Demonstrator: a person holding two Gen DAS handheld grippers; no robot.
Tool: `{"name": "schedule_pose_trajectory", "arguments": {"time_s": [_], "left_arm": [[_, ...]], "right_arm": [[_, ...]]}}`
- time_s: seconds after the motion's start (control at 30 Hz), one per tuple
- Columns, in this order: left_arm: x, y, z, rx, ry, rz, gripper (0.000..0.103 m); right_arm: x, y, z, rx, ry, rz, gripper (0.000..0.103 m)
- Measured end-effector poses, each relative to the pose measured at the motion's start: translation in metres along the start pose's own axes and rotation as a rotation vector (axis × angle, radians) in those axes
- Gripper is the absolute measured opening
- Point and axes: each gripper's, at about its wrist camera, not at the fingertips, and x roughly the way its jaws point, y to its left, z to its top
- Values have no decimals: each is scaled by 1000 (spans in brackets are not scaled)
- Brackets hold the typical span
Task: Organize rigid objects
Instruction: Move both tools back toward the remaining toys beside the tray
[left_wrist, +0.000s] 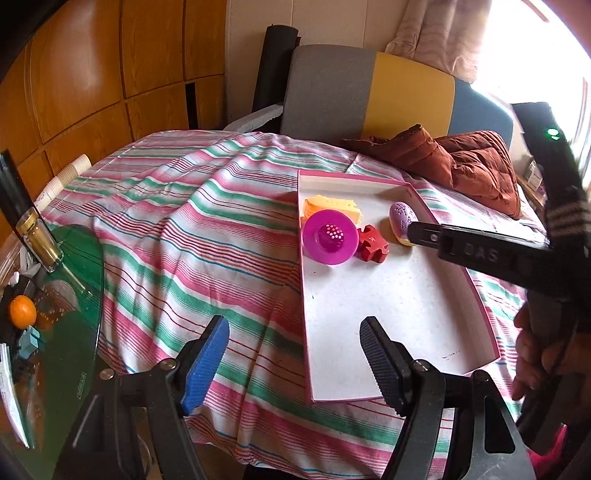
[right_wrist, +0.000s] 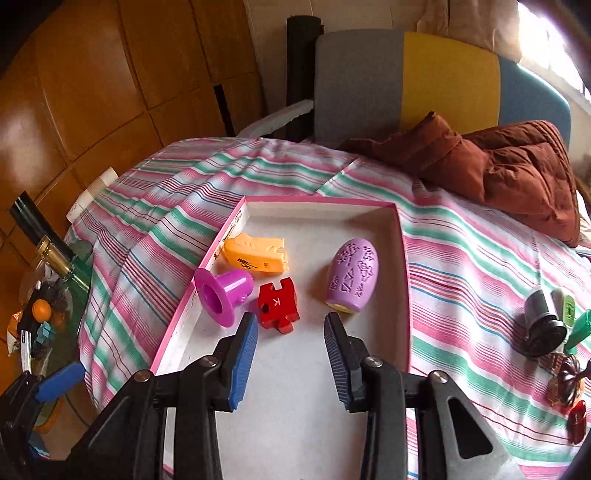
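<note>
Right claw (right_wrist: 291, 354) hangs part-open and empty over the pink-rimmed tray (right_wrist: 402, 266) — four toys gathered there already. Left claw (left_wrist: 291, 363) waits wide, holding nothing; more pieces (right_wrist: 546, 321) lie on the striped cloth, likely next.

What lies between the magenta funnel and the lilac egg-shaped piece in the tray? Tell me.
The red puzzle piece lies between the magenta funnel and the lilac egg-shaped piece on the tray floor, clearest in the right wrist view.

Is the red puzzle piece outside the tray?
No, the red puzzle piece lies inside the tray, between the magenta funnel and the purple egg.
</note>
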Motion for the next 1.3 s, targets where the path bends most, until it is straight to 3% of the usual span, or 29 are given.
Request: {"name": "schedule_pose_trajectory", "arguments": {"time_s": [0.43,0.7,0.9,1.07,1.17,1.3], "left_arm": [[-10,-19,-1,68,-6,-2,74],[-8,-23,3,46,9,-38,74],[-6,-43,8,104,4,-77,74],[-4,-76,17,177,12,-110,74],[0,-100,26,195,26,-149,74],[10,-140,42,222,52,-227,81]], "right_arm": [[-44,-32,-21,10,-78,-49,39],[-82,-105,-29,56,-126,-191,39],[-117,-205,-40,253,-181,-357,39],[-132,-283,-70,479,-209,-469,39],[-141,-321,-87,687,-216,-449,39],[-147,-339,-97,801,-237,-400,39]]}}
